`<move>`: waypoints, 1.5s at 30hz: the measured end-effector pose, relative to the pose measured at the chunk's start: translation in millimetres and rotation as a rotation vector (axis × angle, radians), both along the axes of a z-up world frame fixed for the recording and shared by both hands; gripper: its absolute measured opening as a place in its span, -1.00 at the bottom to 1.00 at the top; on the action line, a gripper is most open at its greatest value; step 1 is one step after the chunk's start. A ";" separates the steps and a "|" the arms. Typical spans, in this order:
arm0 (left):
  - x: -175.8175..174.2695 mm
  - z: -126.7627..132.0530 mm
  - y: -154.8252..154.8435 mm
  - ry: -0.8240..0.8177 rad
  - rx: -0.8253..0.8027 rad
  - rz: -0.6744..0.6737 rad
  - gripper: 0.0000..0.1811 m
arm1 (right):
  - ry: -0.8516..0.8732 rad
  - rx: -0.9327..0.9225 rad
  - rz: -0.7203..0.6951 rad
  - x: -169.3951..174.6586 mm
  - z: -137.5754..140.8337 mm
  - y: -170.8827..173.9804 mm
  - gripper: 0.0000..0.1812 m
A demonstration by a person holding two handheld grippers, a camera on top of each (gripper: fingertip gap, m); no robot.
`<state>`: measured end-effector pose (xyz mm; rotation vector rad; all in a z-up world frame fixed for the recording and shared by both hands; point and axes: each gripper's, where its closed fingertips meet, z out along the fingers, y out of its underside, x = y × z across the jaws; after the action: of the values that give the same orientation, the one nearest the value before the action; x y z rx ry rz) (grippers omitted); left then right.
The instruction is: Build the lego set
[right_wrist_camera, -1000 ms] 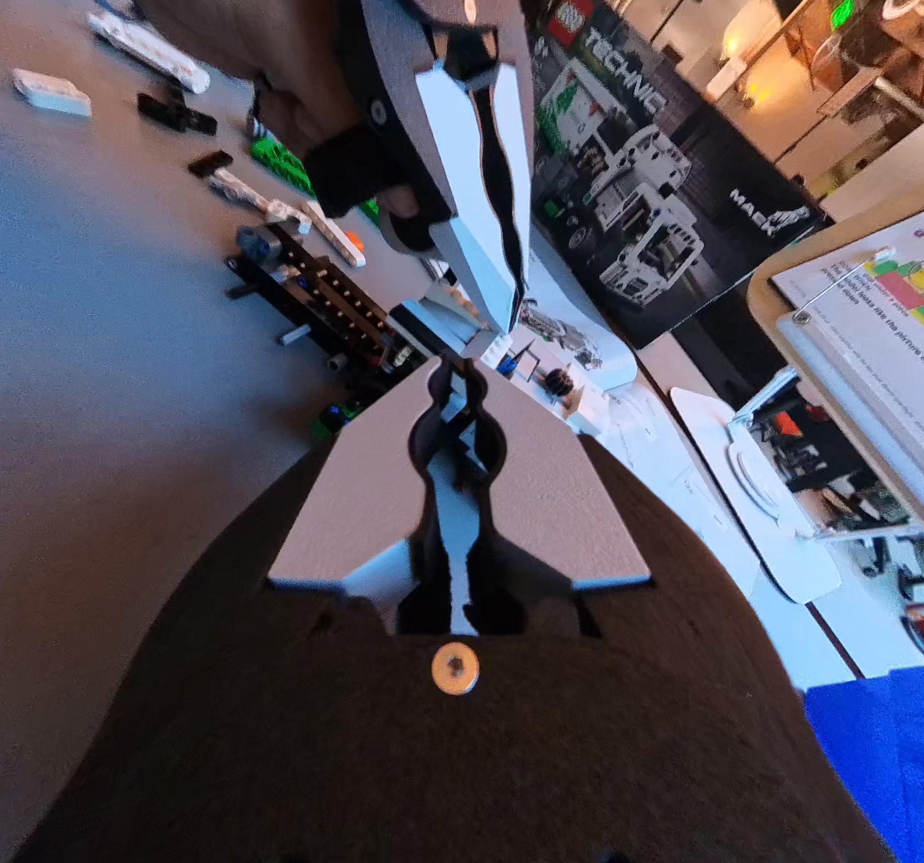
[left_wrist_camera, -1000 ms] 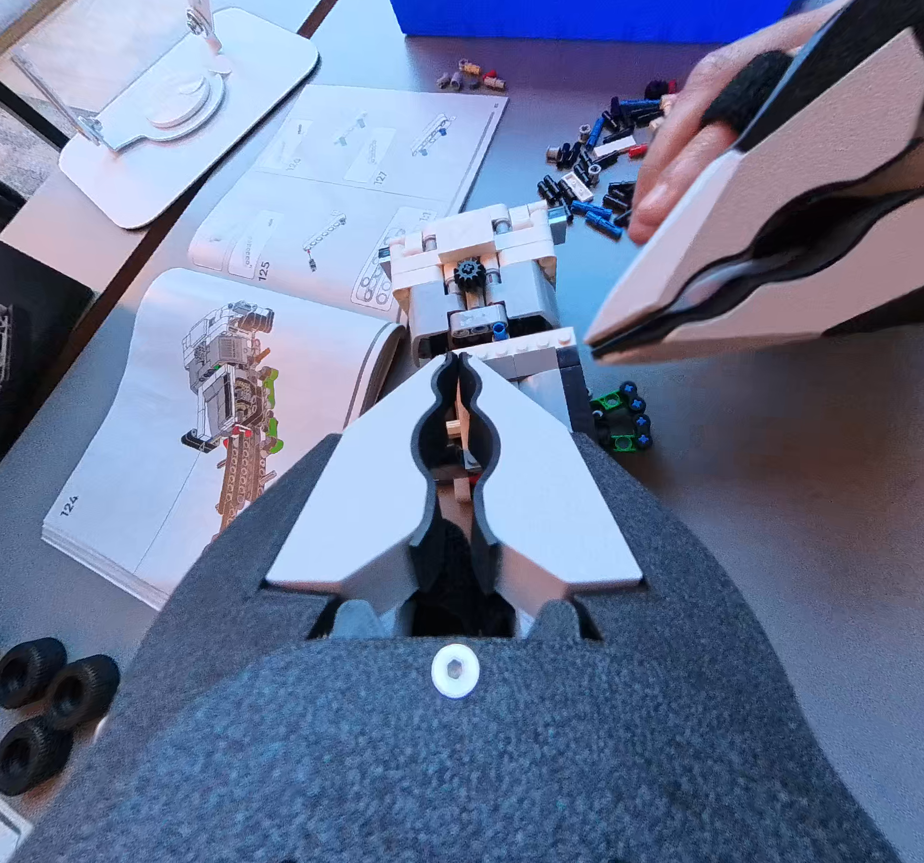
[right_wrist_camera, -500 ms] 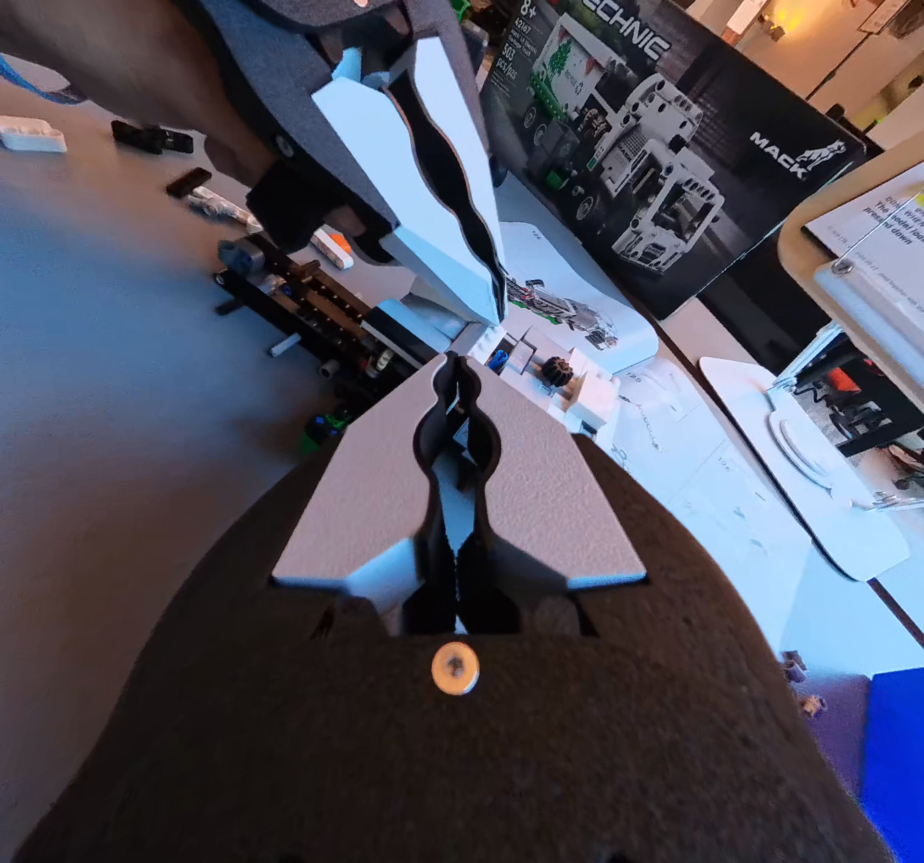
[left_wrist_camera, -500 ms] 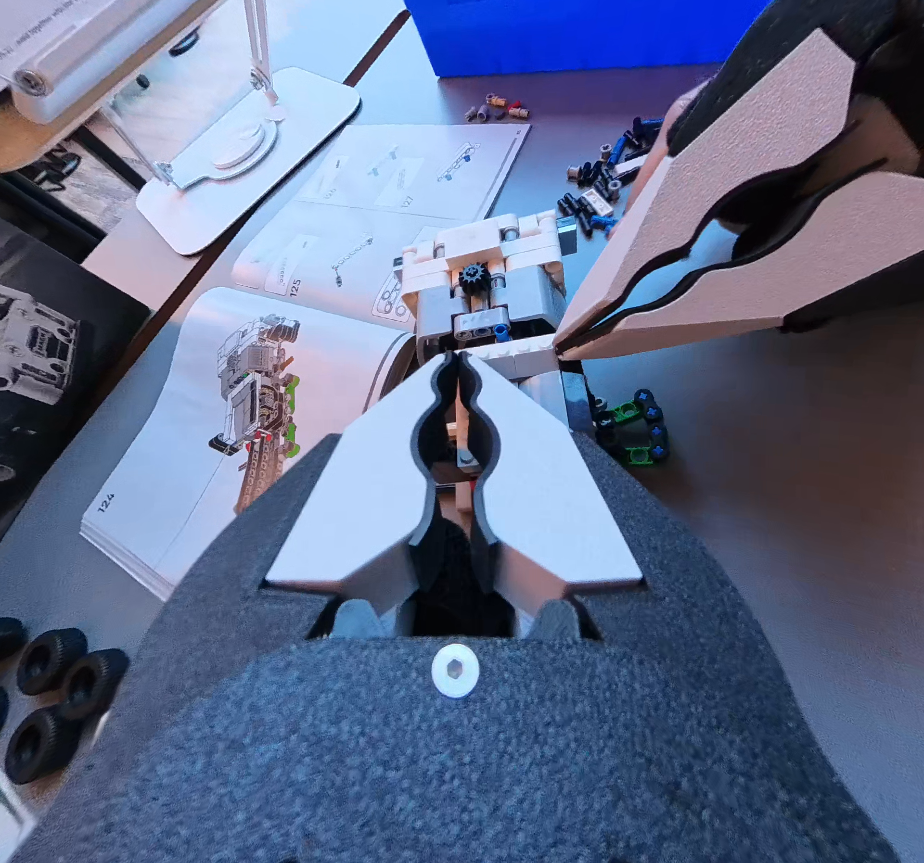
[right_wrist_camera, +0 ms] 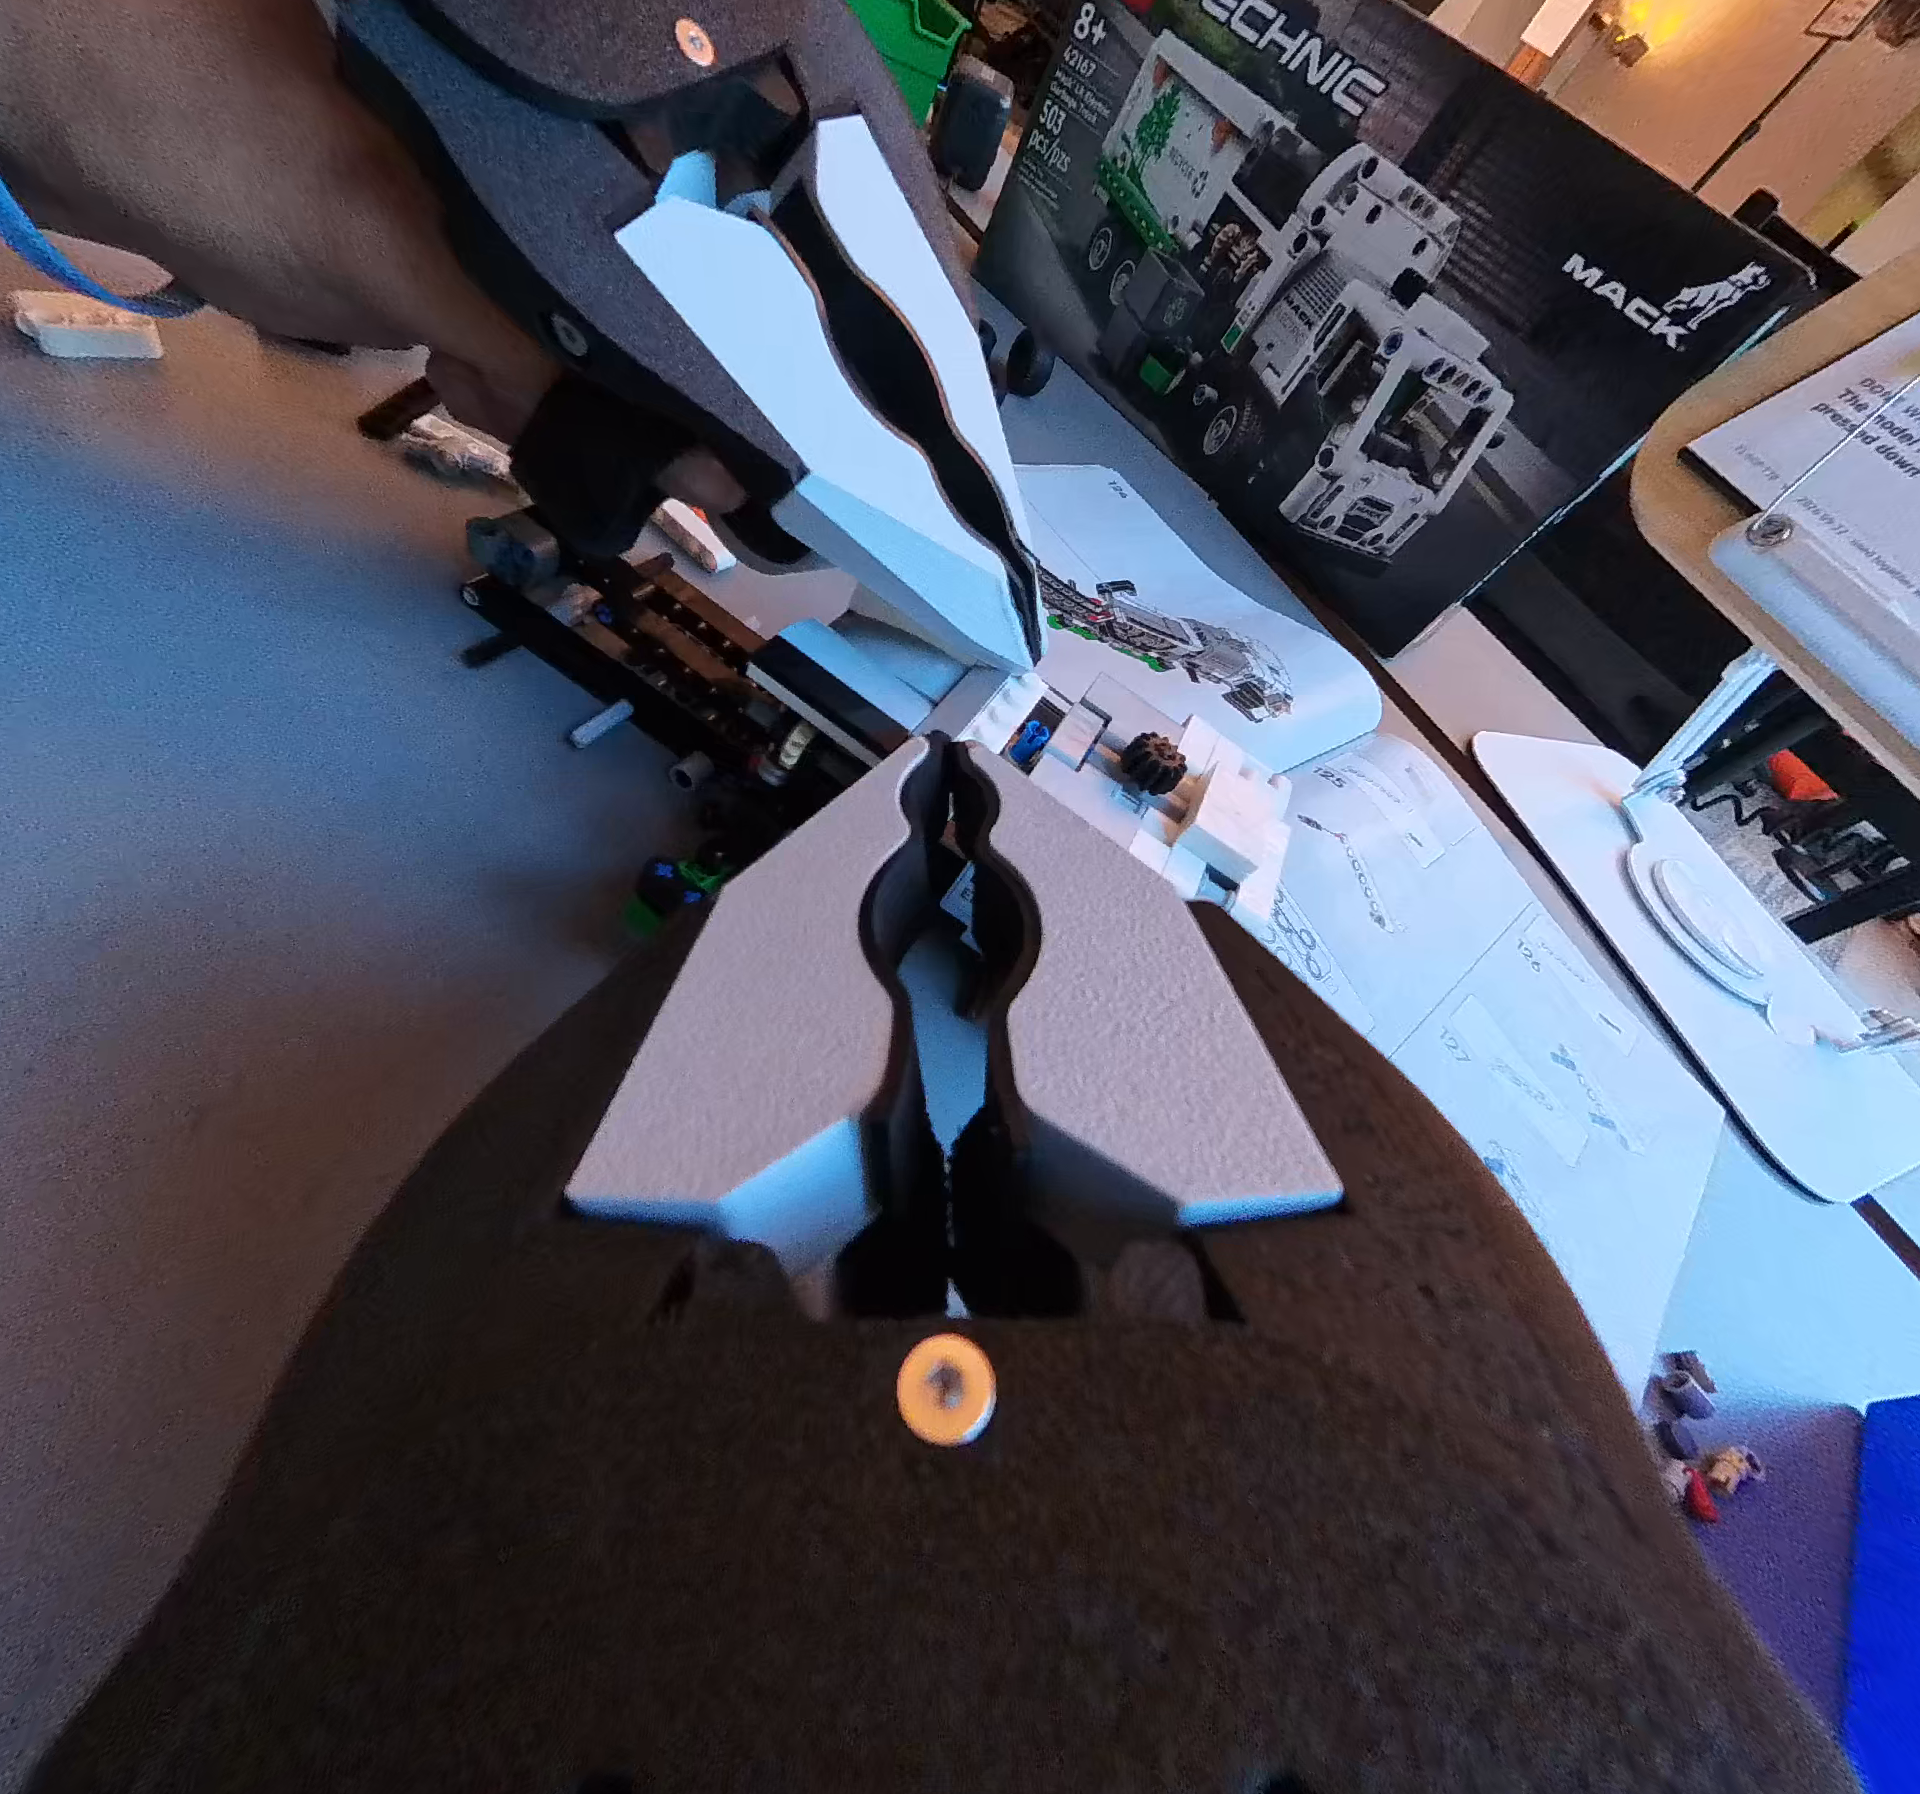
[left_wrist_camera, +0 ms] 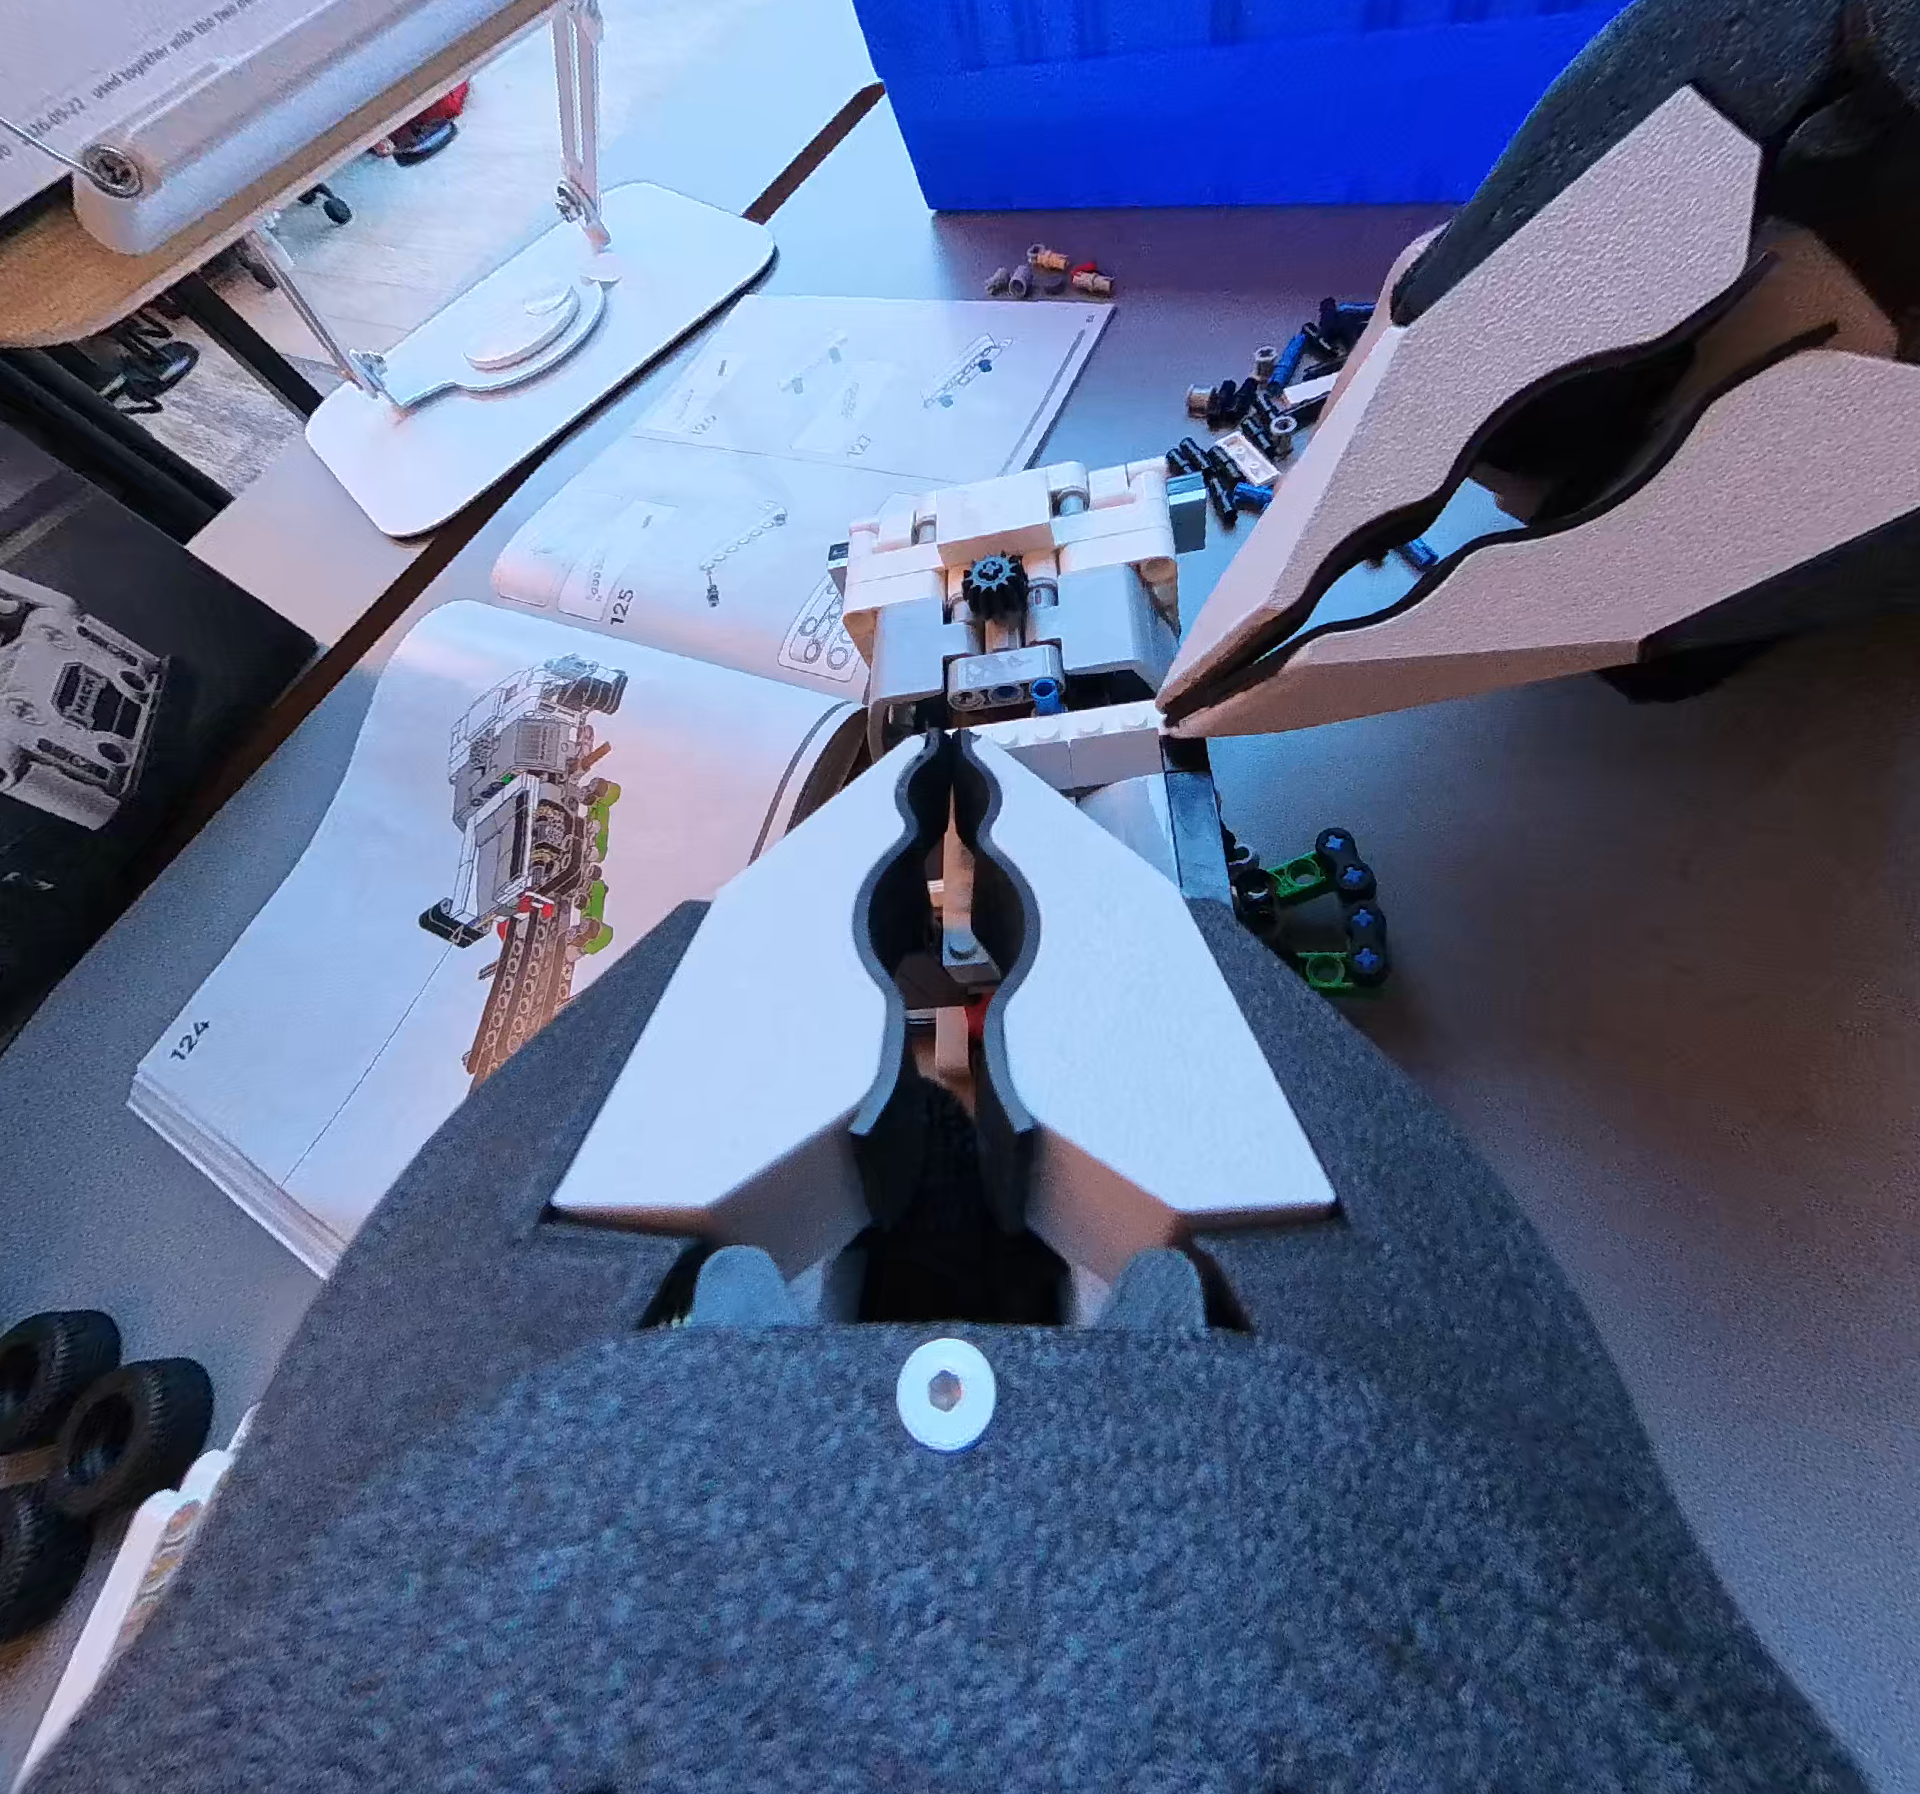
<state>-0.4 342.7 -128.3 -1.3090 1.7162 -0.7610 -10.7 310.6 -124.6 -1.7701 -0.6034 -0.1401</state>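
Fingers of the left gripper (left_wrist_camera: pixel 948 742) sit pressed together in the left wrist view, tips meeting just short of the white lego model (left_wrist_camera: pixel 1013 591), which stands directly ahead with a black gear (left_wrist_camera: pixel 994 584) on its near face. To the left lies the open instruction booklet (left_wrist_camera: pixel 540 809); ahead and right, loose pins (left_wrist_camera: pixel 1242 414) and a blue bin (left_wrist_camera: pixel 1195 51). The right gripper (left_wrist_camera: pixel 1169 718) comes in from the right, tips together, touching the model's white studded edge.

From the right wrist view, that gripper's jaws are closed too, nothing visibly held. The model sits just beyond its tips, the left gripper above-left over it, the set's box (right_wrist_camera: pixel 1351 217) farther ahead on the right.
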 end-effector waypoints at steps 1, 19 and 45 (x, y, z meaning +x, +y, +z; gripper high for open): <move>0.0 0.0 0.0 -0.004 0.003 0.004 -1.00 | -0.004 -0.002 -0.003 0.5 -0.3 0.1 -1.00; -23.7 25.5 1.9 -0.085 -0.015 0.063 -0.94 | 0.291 -0.041 -0.070 44.1 38.0 -11.6 -1.00; -64.1 11.7 38.7 -0.094 -0.056 0.101 -0.85 | 0.430 -0.168 -0.027 39.7 4.3 -15.5 -0.99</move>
<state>-64.4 381.4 -116.6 -1.3656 1.5528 -0.8042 29.1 295.1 -120.4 -1.8952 -0.2844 0.2755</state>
